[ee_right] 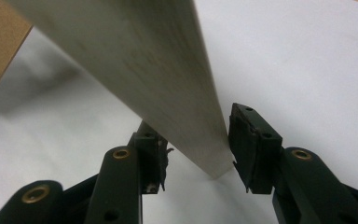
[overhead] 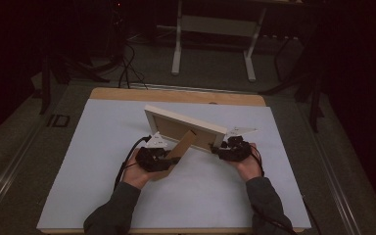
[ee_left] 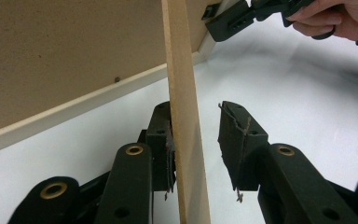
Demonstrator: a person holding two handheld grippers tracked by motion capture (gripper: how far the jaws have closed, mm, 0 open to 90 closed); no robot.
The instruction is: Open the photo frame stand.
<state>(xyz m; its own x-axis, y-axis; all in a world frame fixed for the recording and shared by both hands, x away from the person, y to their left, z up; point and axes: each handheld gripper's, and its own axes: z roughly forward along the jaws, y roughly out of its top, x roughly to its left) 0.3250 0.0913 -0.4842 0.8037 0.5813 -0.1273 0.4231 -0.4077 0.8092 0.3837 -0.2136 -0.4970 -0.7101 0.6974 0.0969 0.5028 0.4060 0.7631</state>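
High view, bottom of frame: two grey-sleeved forearms enter from the lower edge, one hand to each tool. Left gripper (overhead: 157,157) sits just left of centre, at the free end of the brown fold-out stand (overhead: 180,152) of a picture frame (overhead: 183,126). Left gripper view: the stand (ee_left: 186,140) runs edge-on up the middle between the jaws; the left pad (ee_left: 163,140) lies against it, the right pad (ee_left: 235,140) stands clear with a visible gap, so the jaws are parted and not clamping. Right gripper (overhead: 227,147) sits right of centre at the frame's right-hand lower corner. Right gripper view: the pale frame edge (ee_right: 168,79) comes down between the jaws from the upper left; the right pad (ee_right: 249,144) touches or nearly touches the corner, the left pad (ee_right: 151,156) sits just beside it; whether they press cannot be told. The frame stands tilted on its lower edge at mid-table, brown backing facing the person, on the white sheet (overhead: 127,196) that covers the wooden table (overhead: 127,93). Beyond, upper frame: dark floor, cables (overhead: 127,63), and a white desk stand (overhead: 215,29).
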